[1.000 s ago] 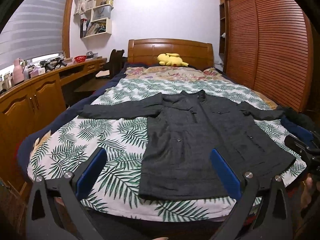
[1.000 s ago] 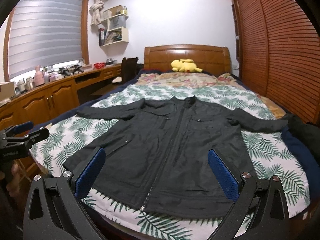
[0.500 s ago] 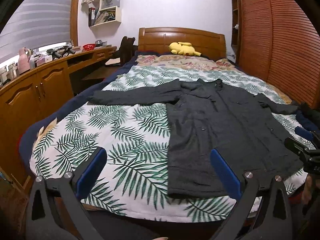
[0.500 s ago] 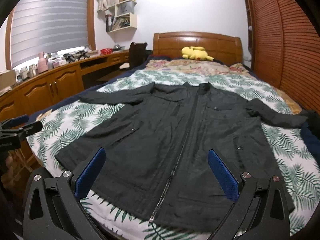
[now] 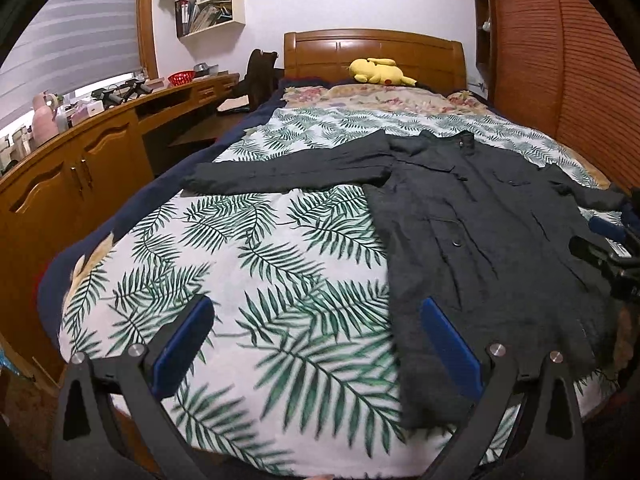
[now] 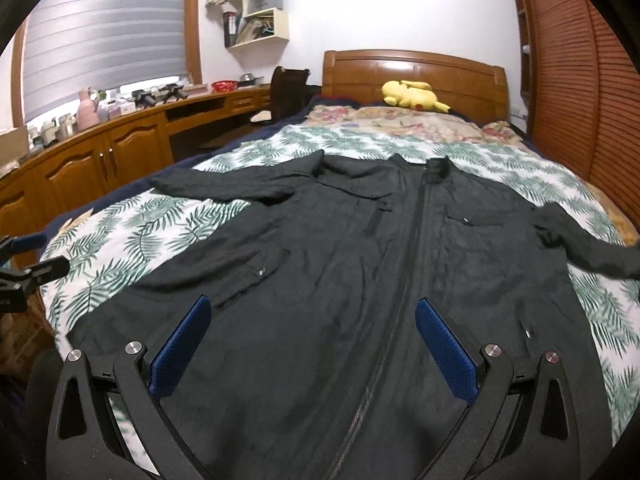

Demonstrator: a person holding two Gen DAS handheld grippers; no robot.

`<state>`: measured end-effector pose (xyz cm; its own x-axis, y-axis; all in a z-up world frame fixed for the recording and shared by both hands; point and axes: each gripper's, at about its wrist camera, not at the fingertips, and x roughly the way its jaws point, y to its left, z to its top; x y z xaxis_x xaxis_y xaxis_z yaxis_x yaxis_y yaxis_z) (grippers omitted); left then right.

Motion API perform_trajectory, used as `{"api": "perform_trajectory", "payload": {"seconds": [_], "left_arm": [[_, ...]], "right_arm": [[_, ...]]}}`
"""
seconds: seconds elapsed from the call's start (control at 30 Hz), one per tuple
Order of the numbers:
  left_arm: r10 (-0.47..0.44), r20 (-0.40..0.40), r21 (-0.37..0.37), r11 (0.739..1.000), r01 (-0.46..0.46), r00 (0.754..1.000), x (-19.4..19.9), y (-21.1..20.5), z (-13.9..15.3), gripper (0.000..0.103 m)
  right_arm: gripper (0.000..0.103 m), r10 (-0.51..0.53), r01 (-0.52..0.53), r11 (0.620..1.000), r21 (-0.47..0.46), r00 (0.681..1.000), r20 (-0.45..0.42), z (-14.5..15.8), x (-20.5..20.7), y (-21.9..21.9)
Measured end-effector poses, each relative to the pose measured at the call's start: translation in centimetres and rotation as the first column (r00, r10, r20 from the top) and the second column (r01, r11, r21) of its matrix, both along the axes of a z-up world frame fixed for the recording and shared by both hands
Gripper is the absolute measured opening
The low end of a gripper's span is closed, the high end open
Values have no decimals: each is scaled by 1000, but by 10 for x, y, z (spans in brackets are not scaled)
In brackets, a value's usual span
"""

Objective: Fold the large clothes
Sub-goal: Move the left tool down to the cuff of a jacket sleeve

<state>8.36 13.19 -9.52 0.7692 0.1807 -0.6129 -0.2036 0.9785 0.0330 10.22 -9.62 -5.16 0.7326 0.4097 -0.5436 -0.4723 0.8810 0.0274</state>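
Note:
A dark grey zip jacket (image 6: 360, 264) lies flat and face up on the bed, sleeves spread to both sides, collar toward the headboard. In the left wrist view the jacket (image 5: 492, 248) fills the right half. My left gripper (image 5: 316, 344) is open and empty above the leaf-print sheet (image 5: 248, 272) near the bed's foot, its right finger over the jacket's left hem edge. My right gripper (image 6: 312, 344) is open and empty above the jacket's lower front, straddling the zip. Each gripper shows at the edge of the other's view.
A wooden headboard (image 6: 416, 72) with a yellow plush toy (image 6: 412, 94) stands at the far end. A wooden desk and cabinets (image 5: 72, 168) run along the left. Slatted wardrobe doors (image 6: 580, 92) line the right. A dark chair (image 6: 288, 92) stands by the desk.
Both grippers have moved forward and lower toward the bed. The left one has shifted left, so the jacket sits further right in its view. The jacket has not moved.

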Motion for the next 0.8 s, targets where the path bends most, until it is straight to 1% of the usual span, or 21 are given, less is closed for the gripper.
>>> {"api": "perform_trajectory", "payload": {"seconds": [0.13,0.33,0.47,0.57,0.63,0.7,0.73,0.8], "left_arm": [[-14,-22,-21,1000,13,1000,17,14,2,103],[-20,-77,62,998,25,997,43,37,3,103],[-9,-96,75,997,16,995,62,63,7,103],[-3,-96,52,999,8,995,77,83,6,103],[2,-101,9,1000,-1,995,91,101,4,103],[8,-98,-39,999,-12,995,103,118,2,103],[18,-96,-51,998,-23,995,109,127,1,103],[35,-89,-61,997,-41,995,123,143,-1,103]], "right_arm": [[103,22,-22,1000,-15,1000,1,1,23,13],[103,57,-58,998,-38,998,-27,-2,49,36],[103,90,-92,994,-65,995,-42,-5,69,55],[103,105,-108,991,-84,994,-41,-11,85,70],[103,107,-111,989,-96,993,-48,-17,94,77],[103,121,-128,987,-96,990,-73,-27,102,83],[103,141,-149,985,-90,986,-89,-35,105,85],[103,147,-158,983,-97,983,-113,-46,108,87]]}}
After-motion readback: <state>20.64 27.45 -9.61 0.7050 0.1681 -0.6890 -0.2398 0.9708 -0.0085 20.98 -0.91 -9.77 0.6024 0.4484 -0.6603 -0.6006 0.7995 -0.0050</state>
